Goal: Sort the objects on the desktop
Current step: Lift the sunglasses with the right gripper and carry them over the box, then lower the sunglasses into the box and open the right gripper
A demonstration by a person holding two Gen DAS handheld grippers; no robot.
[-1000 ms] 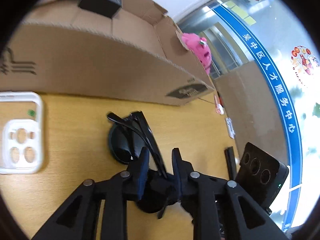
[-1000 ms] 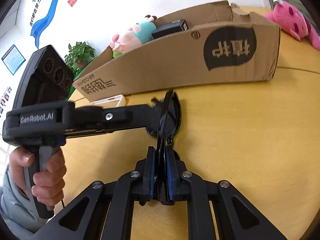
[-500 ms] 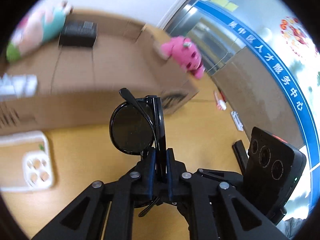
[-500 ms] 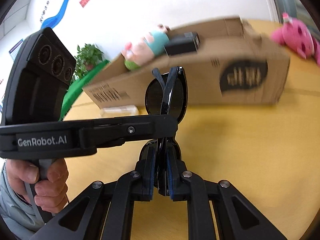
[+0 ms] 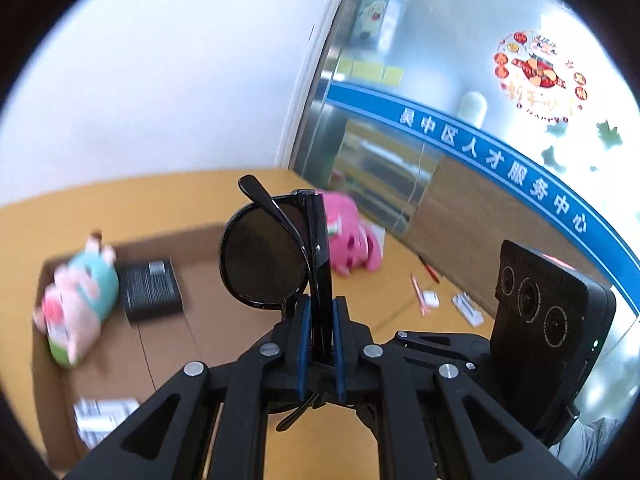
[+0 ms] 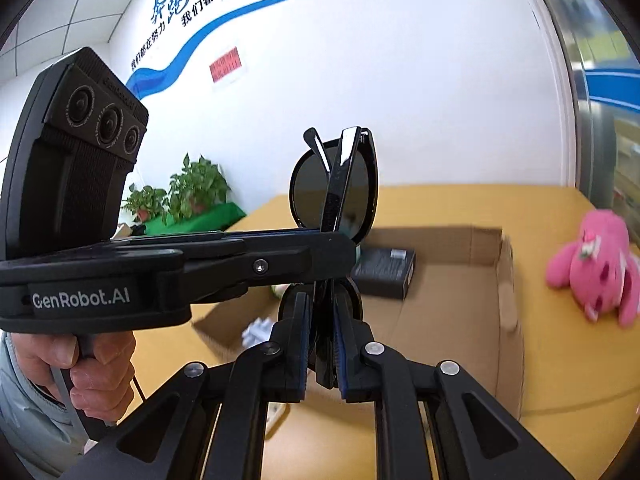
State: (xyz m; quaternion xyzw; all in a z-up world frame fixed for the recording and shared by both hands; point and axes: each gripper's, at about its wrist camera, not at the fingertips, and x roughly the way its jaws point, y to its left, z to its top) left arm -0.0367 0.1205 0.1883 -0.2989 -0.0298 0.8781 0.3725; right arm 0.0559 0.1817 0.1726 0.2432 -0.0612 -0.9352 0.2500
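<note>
**Folded sunglasses held up by both grippers, over the box**

We're in an office w/ white walls and a yellow-wood table (image 6: 560, 380). An open cardboard box (image 6: 508, 296) lies on it, below the grippers.

The black sunglasses (image 5: 276, 256) are folded and off the table, above the box. They stand on edge; their long axis runs roughly along the right gripper's fingers, pointing up and away from that camera. In the left wrist view one dark lens faces left and a temple tip sticks up at the top.

Left gripper (image 5: 320, 344): nearly closed, its blue-lined pads (image 5: 303, 344) pinching the folded frame edge-on. Its jaws have just been closing, w/ the glasses between them. Right gripper (image 6: 320, 344): fully narrowed, clamped on the other end of the same glasses. In the right wrist view the left gripper comes in from the left and crosses the frame at mid-height; a hand (image 6: 80, 364) in a grey sleeve grips its handle.

In the box: a pink-and-teal plush (image 5: 76, 304), a black packet (image 5: 150, 290), some white crumpled stuff. A pink plush (image 6: 596, 264) lies on the table just beside the box.

Writing: "GenRobot.AI" on the left gripper's body; blue band on the glass wall reads 吴中区人才服务中心; blue calligraphy on the white wall incl. 奔跑. Small red sign too blurred to read.
</note>
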